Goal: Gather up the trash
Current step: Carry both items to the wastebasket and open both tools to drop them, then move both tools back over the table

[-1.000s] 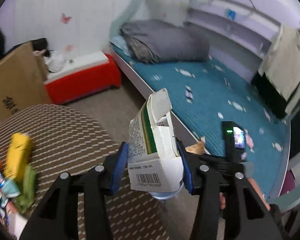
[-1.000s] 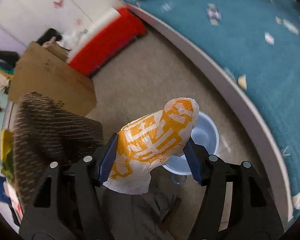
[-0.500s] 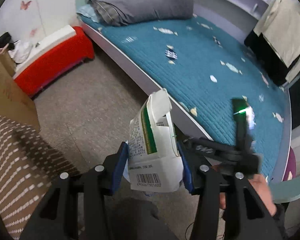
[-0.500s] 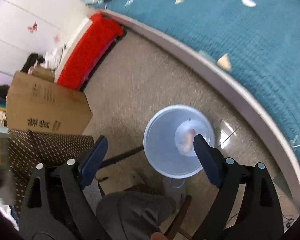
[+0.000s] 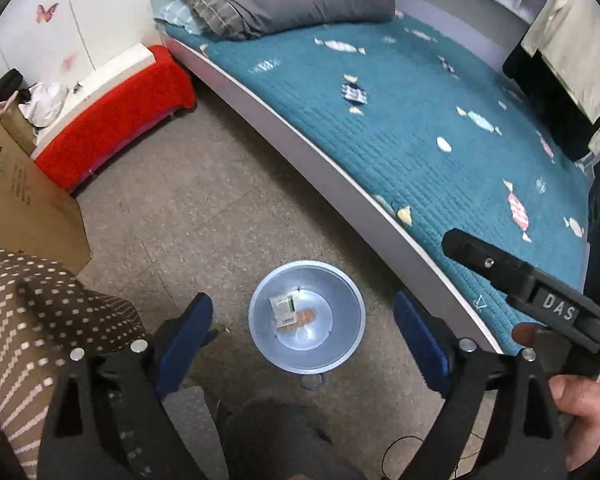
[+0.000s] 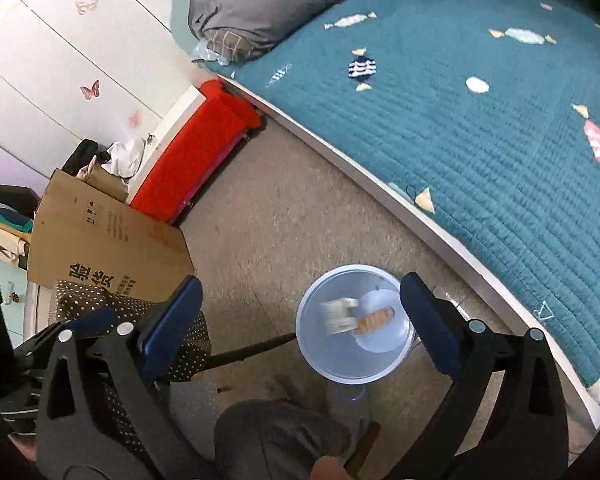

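Observation:
A pale blue trash bin (image 5: 342, 344) stands on the floor beside the bed; it also shows in the right wrist view (image 6: 316, 356). Inside it lie a white and green carton (image 5: 283, 309) and an orange and white wrapper (image 5: 306, 316), also in the right wrist view: carton (image 6: 338, 312), wrapper (image 6: 374, 318). My left gripper (image 5: 302, 338) is open and empty, above the bin. My right gripper (image 6: 300, 322) is open and empty, above the bin too. The right gripper's body (image 5: 540, 300) shows at the right of the left wrist view.
A bed with a teal quilt (image 5: 420, 120) runs along the right. A brown dotted tablecloth (image 5: 28, 320) lies at the left, a cardboard box (image 6: 108, 236) beside it. A red bench (image 5: 112, 120) stands by the wall. My knee (image 5: 276, 440) is below the grippers.
The left gripper opened and the carton dropped into the bin. The right gripper had let go of the orange wrapper earlier; it now lies in the bin.

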### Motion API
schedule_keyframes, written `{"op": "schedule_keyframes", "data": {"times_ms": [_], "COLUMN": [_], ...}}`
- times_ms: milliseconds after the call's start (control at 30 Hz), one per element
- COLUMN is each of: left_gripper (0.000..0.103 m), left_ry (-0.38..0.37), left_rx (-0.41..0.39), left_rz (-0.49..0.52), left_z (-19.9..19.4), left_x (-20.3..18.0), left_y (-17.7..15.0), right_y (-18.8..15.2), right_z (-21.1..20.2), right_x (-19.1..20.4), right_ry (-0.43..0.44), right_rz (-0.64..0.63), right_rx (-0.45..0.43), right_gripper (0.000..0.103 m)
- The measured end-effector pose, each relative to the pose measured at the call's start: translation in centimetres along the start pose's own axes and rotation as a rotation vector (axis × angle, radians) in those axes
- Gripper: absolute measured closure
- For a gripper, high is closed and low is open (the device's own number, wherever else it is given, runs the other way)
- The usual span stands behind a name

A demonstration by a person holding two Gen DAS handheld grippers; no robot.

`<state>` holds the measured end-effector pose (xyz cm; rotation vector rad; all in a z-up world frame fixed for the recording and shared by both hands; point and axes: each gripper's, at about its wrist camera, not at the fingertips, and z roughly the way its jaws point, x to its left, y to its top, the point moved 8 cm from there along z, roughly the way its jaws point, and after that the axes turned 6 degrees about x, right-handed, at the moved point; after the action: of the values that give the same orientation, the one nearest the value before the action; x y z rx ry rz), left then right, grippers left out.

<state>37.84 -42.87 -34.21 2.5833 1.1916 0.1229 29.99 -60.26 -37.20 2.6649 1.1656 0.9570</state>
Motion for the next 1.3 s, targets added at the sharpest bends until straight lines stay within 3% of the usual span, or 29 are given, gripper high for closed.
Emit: {"op": "schedule_keyframes", "data": {"times_ms": [367,767,1300], "left_gripper": [0.01,0.008,0.007], "left_ry": [0.009,0.073,0.269], "left_rx": [-0.197,-0.384,-0.509], "left_rz": [-0.059,-0.154,-0.358], "left_z": [-10.2,-20.4,-29.9], "left_x": [2.7,7.7,18.7], "left_y": [-2.1,-7.0,-17.4], "right_y": [-1.0,-4.9,-13.6], "right_z": [-5.5,-11.0,-13.0], "right_x": [6.5,18.3,30.1], "right_ry": [0.02,0.063,0.118], "right_rz": [-0.089,-0.307,-0.567], "right_rx": [-0.1,-0.178,-0.166], "right_gripper": [0.006,0.006,0.006]}}
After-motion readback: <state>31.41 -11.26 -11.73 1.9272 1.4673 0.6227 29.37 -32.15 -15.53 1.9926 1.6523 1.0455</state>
